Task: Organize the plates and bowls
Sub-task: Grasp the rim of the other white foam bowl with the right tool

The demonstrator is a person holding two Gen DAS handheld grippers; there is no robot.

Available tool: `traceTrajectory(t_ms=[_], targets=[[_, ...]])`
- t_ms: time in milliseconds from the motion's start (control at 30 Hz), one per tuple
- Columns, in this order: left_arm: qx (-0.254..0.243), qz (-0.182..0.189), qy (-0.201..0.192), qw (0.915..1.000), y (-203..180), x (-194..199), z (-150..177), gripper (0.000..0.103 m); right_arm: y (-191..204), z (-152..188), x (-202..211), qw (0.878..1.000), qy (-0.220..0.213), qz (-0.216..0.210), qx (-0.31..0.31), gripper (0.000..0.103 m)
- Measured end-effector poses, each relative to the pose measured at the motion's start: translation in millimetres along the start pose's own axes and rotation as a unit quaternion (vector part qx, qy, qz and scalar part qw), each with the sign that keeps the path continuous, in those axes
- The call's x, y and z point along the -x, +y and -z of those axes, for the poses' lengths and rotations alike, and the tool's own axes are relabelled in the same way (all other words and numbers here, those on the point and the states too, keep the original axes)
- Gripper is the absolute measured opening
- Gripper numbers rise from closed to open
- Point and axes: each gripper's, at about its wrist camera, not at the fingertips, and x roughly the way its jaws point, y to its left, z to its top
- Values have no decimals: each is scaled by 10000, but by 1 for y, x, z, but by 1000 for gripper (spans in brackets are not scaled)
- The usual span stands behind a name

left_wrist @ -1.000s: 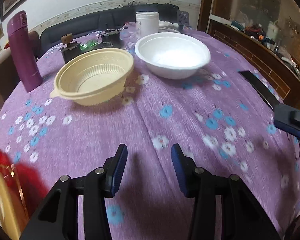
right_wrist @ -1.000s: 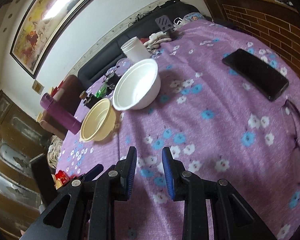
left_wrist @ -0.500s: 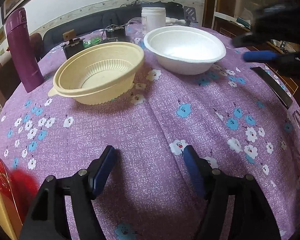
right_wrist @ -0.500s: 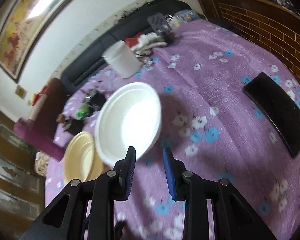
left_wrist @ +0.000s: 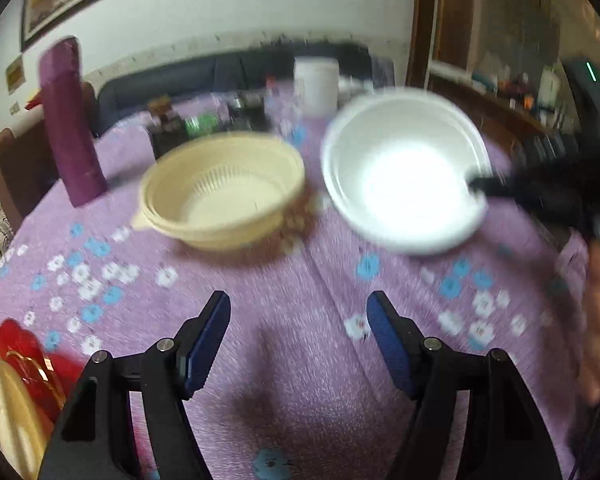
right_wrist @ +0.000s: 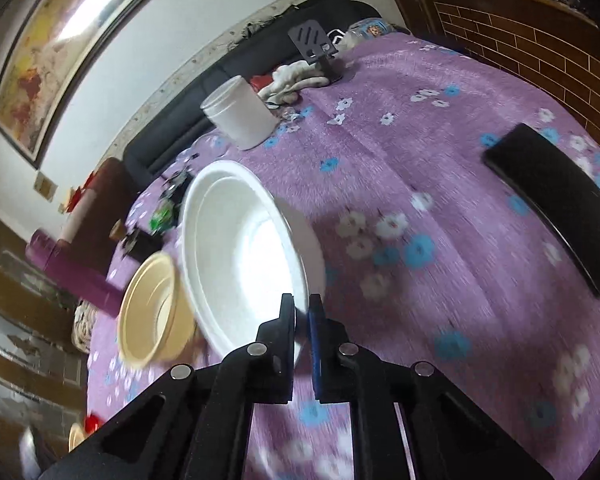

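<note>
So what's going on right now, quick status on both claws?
Right gripper shut on white bowl rim. Left gripper open, empty, over tablecloth. Cream bowl just beside it; nothing blocking.

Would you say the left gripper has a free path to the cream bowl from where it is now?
Probably yes. The left gripper is open, and only bare purple tablecloth lies between it and the cream bowl. The white bowl, pinched by the right gripper, sits to the side.

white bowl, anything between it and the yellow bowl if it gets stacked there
Nothing visible does. The right gripper is shut on the white bowl's near rim, and the yellow bowl sits right beside it, open and empty. The left gripper hovers open, short of both.
</note>
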Motion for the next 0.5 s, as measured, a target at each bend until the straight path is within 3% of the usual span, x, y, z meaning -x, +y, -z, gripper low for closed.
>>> traceTrajectory(t_ms=[133, 233, 333, 400, 500], targets=[[270, 229, -383, 9986, 10, 18, -6, 70, 1, 29, 34, 9976, 333, -568, 221, 7], [525, 346, -534, 9966, 20, 25, -10, 70, 6, 52, 49, 9942, 626, -721, 496, 7], [487, 452, -381, 9971, 19, 18, -11, 70, 9, 62, 43, 9917, 803, -684, 732, 9], [397, 529, -209, 9976, 15, 11, -9, 70, 11, 60, 33, 9932, 661, -340, 896, 10], [256, 592, -74, 9979, 8, 5, -6, 70, 13, 56, 25, 9930, 355, 6, 1130, 19]])
